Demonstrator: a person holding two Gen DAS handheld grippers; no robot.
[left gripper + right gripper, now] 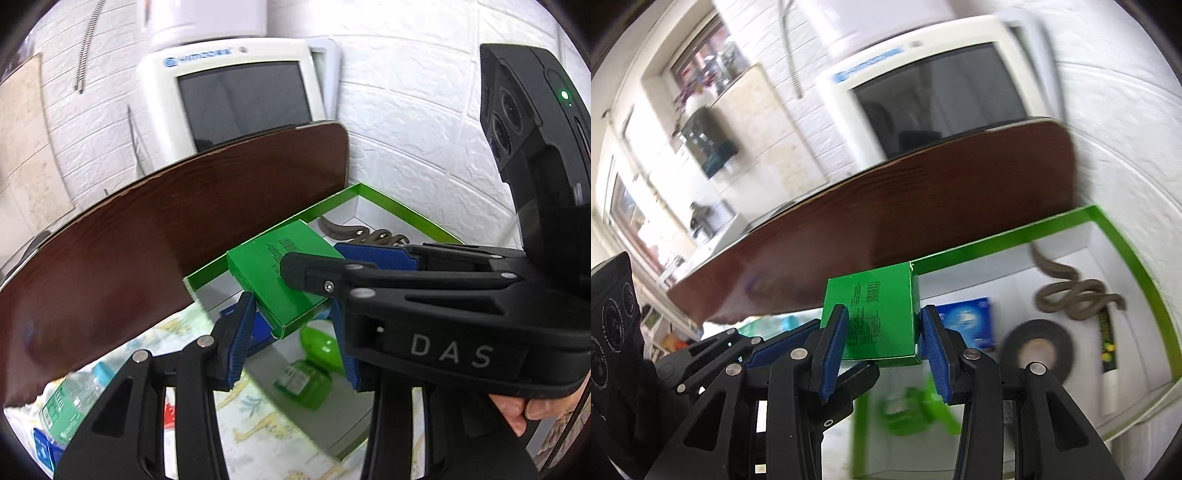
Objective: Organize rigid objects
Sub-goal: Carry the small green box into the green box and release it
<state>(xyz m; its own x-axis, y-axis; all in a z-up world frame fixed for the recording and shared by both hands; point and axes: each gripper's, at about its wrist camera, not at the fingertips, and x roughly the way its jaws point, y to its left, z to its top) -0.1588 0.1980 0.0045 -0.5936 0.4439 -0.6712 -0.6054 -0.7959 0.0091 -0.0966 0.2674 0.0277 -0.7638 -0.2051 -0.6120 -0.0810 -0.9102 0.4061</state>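
Clearly, the green box (875, 317) is in the air above the green-rimmed tray (1137, 266), and both grippers hold it together. The right gripper (882, 343) has its jaws clenched on the two narrow sides of the box, with the blue pads (833, 347) pressed flat against the cardboard. In the left wrist view the left gripper (291, 332) has the same box (280, 280) between its jaws; the pads (238, 339) seem to touch its lower end, so it also grasps the box. The right gripper (373, 266) crosses this view from the right, and a hand (517, 410) is seen under its handle.

Below the box, inside the tray, lies a green plastic container (908, 406), blurred in both views. To the right of the box, on the white floor of the tray, there is a blue packet (967, 321), then a black roll of tape (1038, 350), and further a brown coiled snake-like thing (1067, 288) near the far corner. A dark strip with yellow marks (1108, 339) lies beside the right rim.

Behind the box stands a dark brown wooden board (923, 210), and behind the board a white monitor (934, 85) against a white brick wall (413, 110). Left of the tray, a clear bottle with a green label (70, 402) lies on a patterned cloth (258, 417).
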